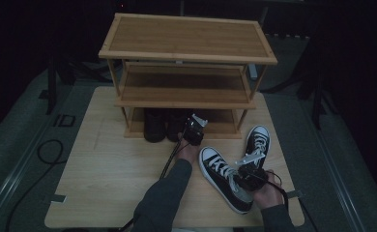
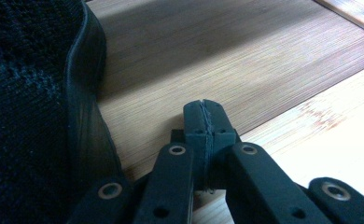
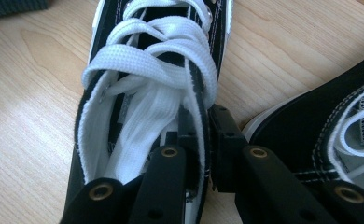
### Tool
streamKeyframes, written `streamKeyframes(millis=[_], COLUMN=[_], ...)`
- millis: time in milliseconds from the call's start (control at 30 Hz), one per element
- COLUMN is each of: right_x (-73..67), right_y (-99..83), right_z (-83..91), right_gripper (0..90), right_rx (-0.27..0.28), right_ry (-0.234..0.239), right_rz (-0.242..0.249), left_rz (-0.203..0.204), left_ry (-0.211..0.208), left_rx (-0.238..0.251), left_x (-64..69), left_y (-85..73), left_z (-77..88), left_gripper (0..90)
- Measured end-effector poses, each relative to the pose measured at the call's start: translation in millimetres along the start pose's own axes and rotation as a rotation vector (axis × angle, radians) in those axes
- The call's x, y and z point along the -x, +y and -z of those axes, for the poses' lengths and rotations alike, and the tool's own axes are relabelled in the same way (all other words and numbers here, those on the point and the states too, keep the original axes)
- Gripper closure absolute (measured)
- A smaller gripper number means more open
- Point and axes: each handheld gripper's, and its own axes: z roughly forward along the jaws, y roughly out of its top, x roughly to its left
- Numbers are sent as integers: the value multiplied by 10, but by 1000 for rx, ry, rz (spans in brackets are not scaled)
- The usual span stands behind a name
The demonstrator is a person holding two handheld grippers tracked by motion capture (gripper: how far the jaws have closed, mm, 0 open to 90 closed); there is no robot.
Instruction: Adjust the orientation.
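A black-and-white lace-up sneaker lies on the wooden table, toe toward the rack. My right gripper is shut on it. In the right gripper view its jaws pinch the side wall of the sneaker's opening, one jaw inside and one outside. The second sneaker lies just to the right. My left gripper is at the front of the rack's bottom shelf. Its jaws are shut with nothing between them, beside a black shoe.
A three-tier bamboo shoe rack stands at the table's far side. Two dark shoes sit on its bottom shelf. Cables lie on the floor at the left. Bare table top spreads to the left of my forearm.
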Motion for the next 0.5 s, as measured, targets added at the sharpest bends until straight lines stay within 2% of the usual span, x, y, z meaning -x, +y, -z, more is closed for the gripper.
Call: streamKeyframes(millis=[267, 400, 500], right_x=[3, 5, 12], right_y=[6, 21, 23], right_z=[-36, -35, -26], right_gripper=[834, 877, 882], right_rx=[3, -6, 0], right_ry=[-8, -16, -10], right_rz=[-17, -20, -41], left_rz=[0, 0, 1], left_ry=[0, -1, -1], left_rx=[0, 0, 0], left_x=[-1, -2, -2], left_y=[0, 0, 0], left_z=[0, 0, 0], left_gripper=[898, 898, 898])
